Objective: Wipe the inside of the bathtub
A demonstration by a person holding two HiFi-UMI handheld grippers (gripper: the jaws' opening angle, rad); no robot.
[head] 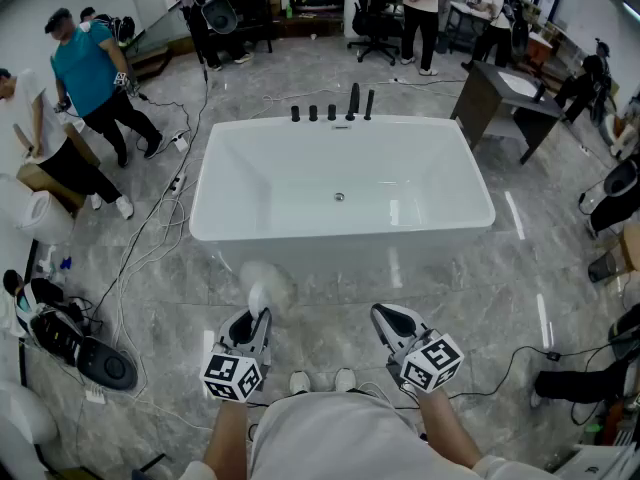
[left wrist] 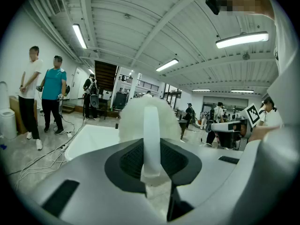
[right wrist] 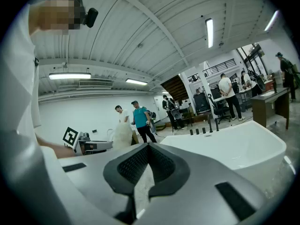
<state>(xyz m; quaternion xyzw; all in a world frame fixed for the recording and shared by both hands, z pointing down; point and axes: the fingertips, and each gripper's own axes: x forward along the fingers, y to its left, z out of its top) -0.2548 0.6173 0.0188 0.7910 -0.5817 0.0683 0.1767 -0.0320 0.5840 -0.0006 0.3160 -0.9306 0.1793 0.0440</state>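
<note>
- Grippers low in front of the body, both short of the tub, above grey marbled floor (head: 480, 278).
- Left gripper (head: 260, 314): jaws pinched on the white handle (left wrist: 151, 130) of a fluffy white duster (head: 264, 284). Fluffy head out past the jaw tips, pointing toward the tub.
- Reads as very light and soft at the head, thin stiff plastic at the handle. Not fragile by the look of it.
- Best held on the handle, as now, close behind the head, to keep the fluff free for wiping.
- Probably needs a firm pinch: risk of twist or slip on that smooth handle once dragged along a glossy wall.
- Right gripper (head: 383, 314): jaws pressed together, nothing between them, touching nothing.
- Bathtub (head: 340, 234) next out, straight ahead, near but untouched by either gripper. White, freestanding, rectangular, glossy, apparently empty inside.
- Drain (head: 339, 197) mid tub floor; row of black tap fittings (head: 332, 112) at the far rim.
- Wiping not yet begun, judging by the duster outside the near rim.
- Farther off: cables (head: 150, 238) on the floor to the left, several people (head: 90, 68) standing around, desk (head: 500, 93) beyond the tub's far right corner.
</note>
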